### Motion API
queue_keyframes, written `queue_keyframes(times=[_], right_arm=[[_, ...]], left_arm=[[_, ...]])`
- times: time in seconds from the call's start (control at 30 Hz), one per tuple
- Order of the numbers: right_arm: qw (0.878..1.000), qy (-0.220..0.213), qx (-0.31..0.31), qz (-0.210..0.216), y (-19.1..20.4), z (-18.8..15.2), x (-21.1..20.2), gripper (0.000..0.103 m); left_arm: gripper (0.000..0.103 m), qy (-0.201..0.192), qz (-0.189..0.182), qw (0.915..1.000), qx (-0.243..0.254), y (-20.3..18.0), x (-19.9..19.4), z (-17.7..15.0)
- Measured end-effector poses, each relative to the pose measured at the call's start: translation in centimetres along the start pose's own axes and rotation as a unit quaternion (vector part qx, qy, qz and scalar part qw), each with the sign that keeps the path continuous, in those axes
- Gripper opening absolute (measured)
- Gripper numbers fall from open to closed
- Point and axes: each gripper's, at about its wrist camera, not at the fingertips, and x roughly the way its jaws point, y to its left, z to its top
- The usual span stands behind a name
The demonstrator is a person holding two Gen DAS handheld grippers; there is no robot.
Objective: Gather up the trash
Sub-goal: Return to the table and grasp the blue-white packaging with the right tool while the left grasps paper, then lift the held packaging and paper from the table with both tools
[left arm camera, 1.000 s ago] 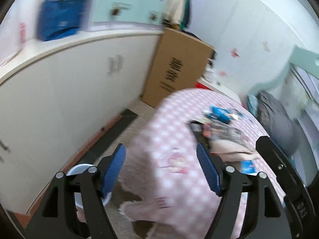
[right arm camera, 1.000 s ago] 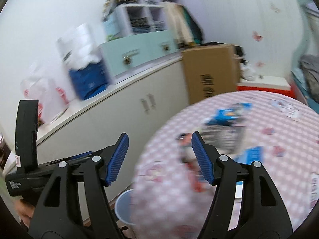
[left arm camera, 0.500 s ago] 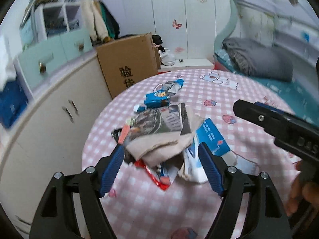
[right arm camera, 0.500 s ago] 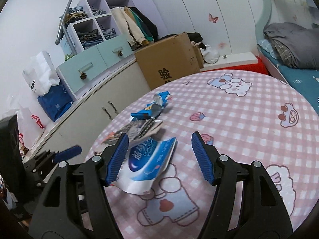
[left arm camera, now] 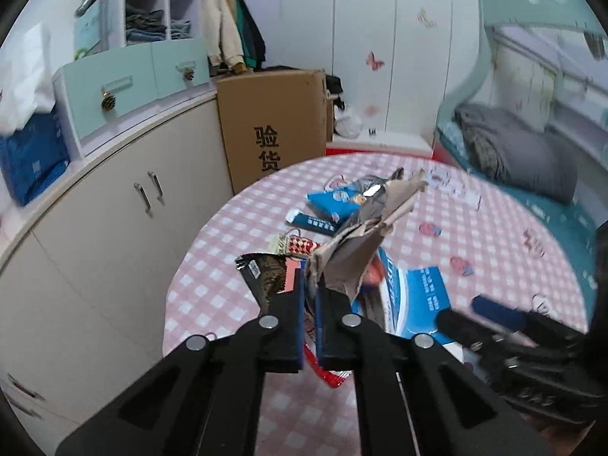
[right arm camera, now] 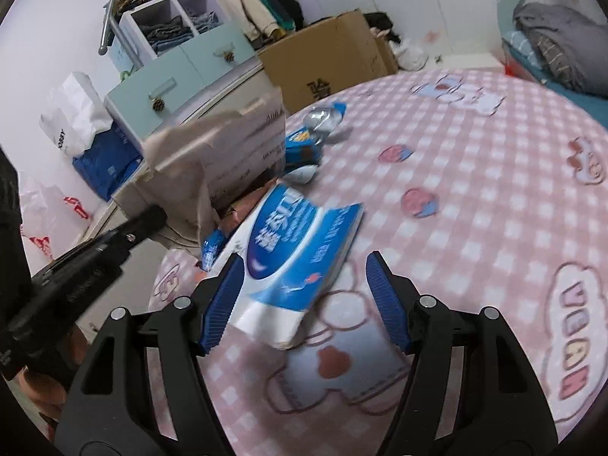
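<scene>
Several pieces of trash lie at the left side of a round table with a pink checked cloth (left arm camera: 235,228). My left gripper (left arm camera: 311,285) is shut on a crumpled beige paper bag (left arm camera: 353,254), which stands up from the pile (right arm camera: 228,140). Beside it lie a black wrapper (left arm camera: 262,269), a red wrapper (left arm camera: 330,378) and blue snack packets (left arm camera: 334,199). My right gripper (right arm camera: 304,262) is open, low over the cloth (right arm camera: 475,152), with a blue and white wrapper (right arm camera: 296,243) lying between its fingers. Its left pad (right arm camera: 224,300) is at the wrapper's edge.
A white cabinet (left arm camera: 114,209) curves close along the table's left side, with teal drawers (left arm camera: 129,79) and bags (right arm camera: 76,114) on top. A large cardboard box (left arm camera: 273,129) stands behind the table. A bed with a grey blanket (left arm camera: 524,155) is at the right.
My left gripper has closed on the beige paper bag, which now stands up from the pile. My right gripper has come down closer to the blue and white wrapper.
</scene>
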Motion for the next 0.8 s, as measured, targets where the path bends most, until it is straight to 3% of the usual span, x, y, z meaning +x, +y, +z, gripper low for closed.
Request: queue_keyframes(times=[0.17,0.27,0.3,0.43,0.63,0.8], right_arm=[[0.999,0.042,0.000,-0.005,0.8,-0.4,1.8,0.061],[0.999,0.049,-0.004,-0.011,1.2,-0.4,2.2,0.042],[0.999,0.052,-0.004,-0.015,1.1,-0.4,2.3,0.028],[0.999,0.043,0.014,0.012,0.4,-0.4,2.1,0.013],[1.000,-0.024,-0.013,0.005,2.0,0.1,-1.7,0.006],[0.998,-0.034,-0.046,-0.017,3.5,0.6,-3.3,0.006]], left_arm=[[0.003,-0.017,-0.016,0.9995,-0.022,1.3,-1.8,-0.9],[0.003,-0.020,-0.021,0.9990,-0.035,2.0,-2.3,-1.4],[0.003,-0.018,-0.024,0.9989,-0.037,2.2,-2.4,-1.5],[0.003,-0.018,-0.027,0.9981,-0.053,3.0,-2.9,-2.1],[0.003,-0.029,-0.033,0.9958,-0.080,5.0,-4.5,-2.7],[0.003,-0.031,-0.035,0.9933,-0.106,6.3,-5.6,-3.4]])
